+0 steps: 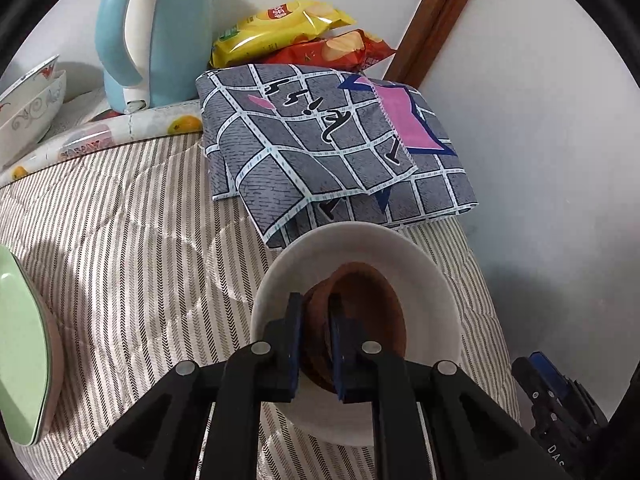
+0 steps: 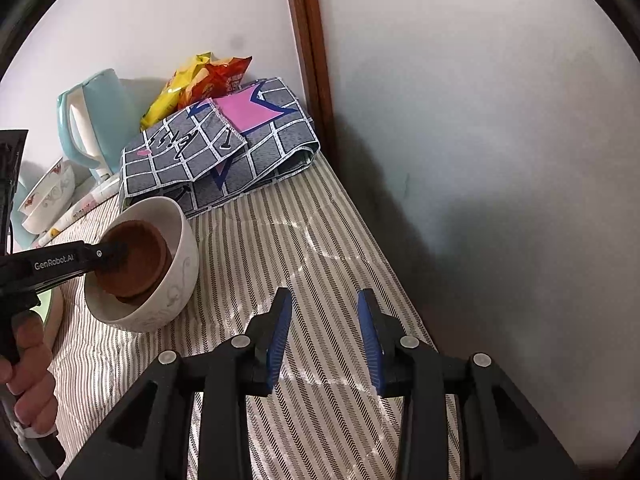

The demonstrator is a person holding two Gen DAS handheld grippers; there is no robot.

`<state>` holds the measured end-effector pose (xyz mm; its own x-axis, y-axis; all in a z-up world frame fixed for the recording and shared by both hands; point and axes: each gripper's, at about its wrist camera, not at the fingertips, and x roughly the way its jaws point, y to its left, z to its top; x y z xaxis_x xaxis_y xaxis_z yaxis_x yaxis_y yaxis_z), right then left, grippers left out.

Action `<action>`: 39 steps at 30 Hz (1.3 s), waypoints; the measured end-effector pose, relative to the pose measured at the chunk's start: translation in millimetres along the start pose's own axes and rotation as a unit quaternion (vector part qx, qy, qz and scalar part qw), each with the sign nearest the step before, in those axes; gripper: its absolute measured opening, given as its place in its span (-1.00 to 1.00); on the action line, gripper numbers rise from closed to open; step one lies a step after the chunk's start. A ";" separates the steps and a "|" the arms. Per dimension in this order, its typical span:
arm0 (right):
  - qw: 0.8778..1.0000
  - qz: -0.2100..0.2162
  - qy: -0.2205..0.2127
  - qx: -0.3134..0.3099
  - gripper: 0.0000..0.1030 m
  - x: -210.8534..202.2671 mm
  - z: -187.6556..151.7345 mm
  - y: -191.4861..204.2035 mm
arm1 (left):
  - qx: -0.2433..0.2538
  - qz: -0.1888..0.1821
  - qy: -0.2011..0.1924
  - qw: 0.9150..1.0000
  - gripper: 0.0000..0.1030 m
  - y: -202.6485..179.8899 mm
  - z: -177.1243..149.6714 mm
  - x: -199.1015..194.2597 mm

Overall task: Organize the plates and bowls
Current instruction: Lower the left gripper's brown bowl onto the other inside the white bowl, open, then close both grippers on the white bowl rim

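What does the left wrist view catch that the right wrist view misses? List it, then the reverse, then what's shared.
Only the left wrist view: the green plate at its left edge. Only the right wrist view: the person's hand on the left gripper's handle, and the open right gripper over the striped cloth. Both: the left gripper shut on the brown bowl inside the white bowl, the kettle, the snack bags.

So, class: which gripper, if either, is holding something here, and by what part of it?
The left gripper pinches the near rim of the brown bowl, which sits inside the white bowl. The right gripper is open and holds nothing.
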<state>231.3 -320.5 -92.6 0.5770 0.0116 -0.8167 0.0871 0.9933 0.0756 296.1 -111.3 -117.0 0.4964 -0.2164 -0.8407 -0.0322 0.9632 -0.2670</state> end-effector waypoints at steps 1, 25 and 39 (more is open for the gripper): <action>1.000 0.000 0.001 -0.001 -0.31 -0.1 -0.5 0.1 | 0.001 -0.002 0.001 1.000 -0.77 0.0 0.1 -0.2; 0.998 0.051 0.004 -0.028 -0.26 -4.5 24.2 49.0 | -0.011 0.016 -0.009 1.000 -0.32 35.5 0.4 -39.4; 0.996 0.064 0.030 -0.057 -0.32 24.1 37.4 82.3 | -0.007 0.004 0.017 1.000 -0.32 39.2 -1.2 -16.0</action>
<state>282.7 -242.8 -84.7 0.5284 0.1421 -0.8370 -0.0781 0.9899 0.1188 285.9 -70.3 -114.5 0.4668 -0.2139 -0.8581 -0.0478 0.9628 -0.2659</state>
